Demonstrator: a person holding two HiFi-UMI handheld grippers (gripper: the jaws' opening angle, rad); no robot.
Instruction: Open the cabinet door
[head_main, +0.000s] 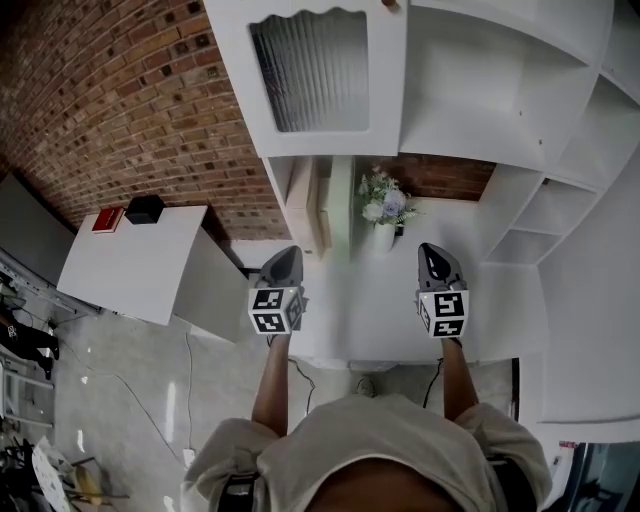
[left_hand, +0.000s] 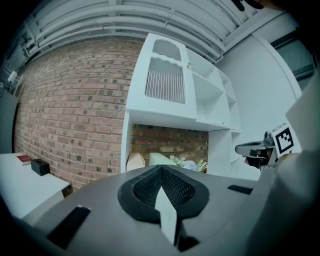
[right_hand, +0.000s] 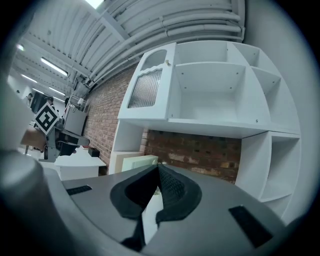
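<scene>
Head view: left gripper (head_main: 288, 256) and right gripper (head_main: 432, 252) have fingers closed on nothing (no grip needed yet), the shut cabinet door (head_main: 310, 75) lying well above and beyond them

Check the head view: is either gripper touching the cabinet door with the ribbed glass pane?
No: the left gripper and right gripper both point over the white counter, clear of the cabinet door above.

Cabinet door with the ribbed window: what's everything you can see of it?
The cabinet door is white, seemingly painted wood, framing a ribbed translucent pane with a wavy top edge. A small knob sits on its right edge. It looks shut, on the unit's upper left, beside open shelves. Nothing touches it.
</scene>
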